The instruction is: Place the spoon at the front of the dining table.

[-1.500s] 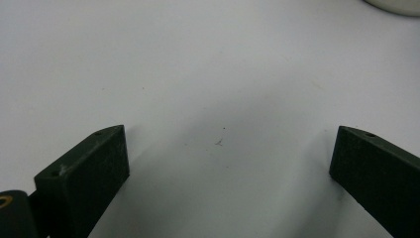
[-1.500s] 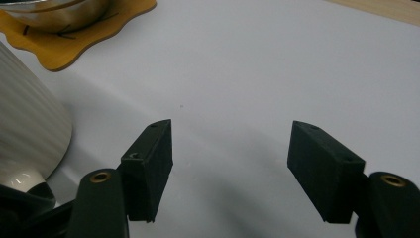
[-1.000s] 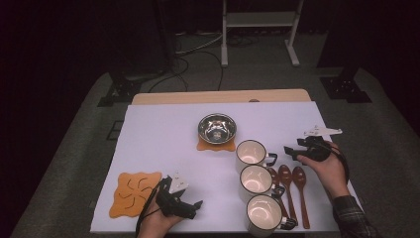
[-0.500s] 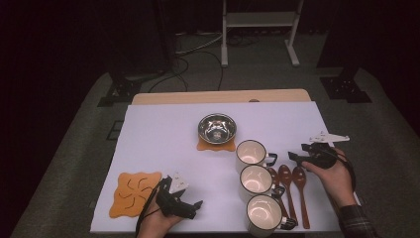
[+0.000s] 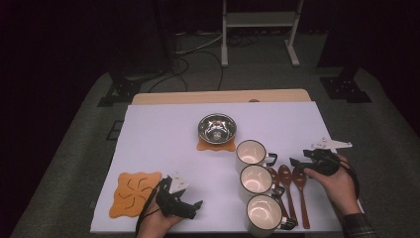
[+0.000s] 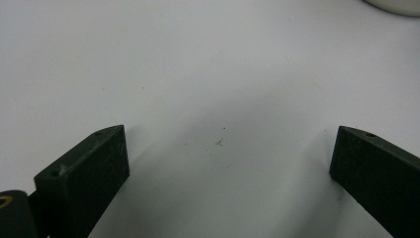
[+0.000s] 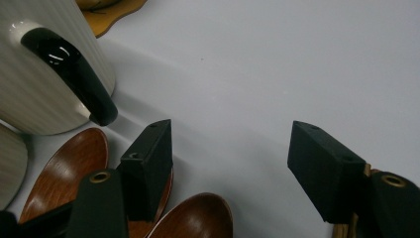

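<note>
High view puts the right claw [image 5: 296, 162] just past the bowl ends of three dark reddish-brown wooden spoons [image 5: 289, 186], which lie side by side near the counter's right edge, bowls toward the far edge and handles running back toward the near edge. That long axis, near to far across the counter [image 5: 163, 144], is what the coming move turns on: the right claw sits at the far tips of the spoons and points inward toward the middle of the counter, so it would have to drop and close across a spoon's width, not along it. Right gripper view shows its jaws spread wide with nothing between them but bare white surface; one jaw hangs over the glossy spoon bowls [image 7: 64, 168], and whether it touches the wood I cannot quite tell. Just beside them stands the farthest of three ribbed cream mugs with black handles [image 7: 44, 74], close enough to crowd the approach. The left claw [image 5: 190, 206] rests released near the near edge, beside an orange scalloped coaster [image 5: 134, 192], well apart from the spoons, so the right hand is clearly the nearer one.
</note>
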Demonstrator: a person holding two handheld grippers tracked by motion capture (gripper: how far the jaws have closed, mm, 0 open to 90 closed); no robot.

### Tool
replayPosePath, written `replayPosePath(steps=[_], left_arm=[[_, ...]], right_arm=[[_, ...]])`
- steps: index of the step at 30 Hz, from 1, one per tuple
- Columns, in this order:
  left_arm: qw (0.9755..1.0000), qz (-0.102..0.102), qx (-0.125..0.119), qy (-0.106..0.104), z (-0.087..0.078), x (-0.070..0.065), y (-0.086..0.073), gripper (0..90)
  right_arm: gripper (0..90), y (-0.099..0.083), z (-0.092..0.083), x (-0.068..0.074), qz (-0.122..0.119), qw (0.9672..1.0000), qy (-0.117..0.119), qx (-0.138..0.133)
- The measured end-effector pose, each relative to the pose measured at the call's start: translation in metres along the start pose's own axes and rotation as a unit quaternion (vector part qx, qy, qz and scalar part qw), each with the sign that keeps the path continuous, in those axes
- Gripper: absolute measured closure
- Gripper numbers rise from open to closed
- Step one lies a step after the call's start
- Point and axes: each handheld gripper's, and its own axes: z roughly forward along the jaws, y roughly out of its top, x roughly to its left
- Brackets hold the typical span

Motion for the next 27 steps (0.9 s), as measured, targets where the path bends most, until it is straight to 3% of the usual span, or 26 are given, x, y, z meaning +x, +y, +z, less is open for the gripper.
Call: replayPosePath(steps=[27], left_arm=[[1.0000, 0.000, 0.000, 0.000, 0.000, 0.000, 0.000, 0.7]], right_arm=[[32.0, -0.020, -0.018, 0.010, 0.000, 1.0000, 0.004, 0.008]])
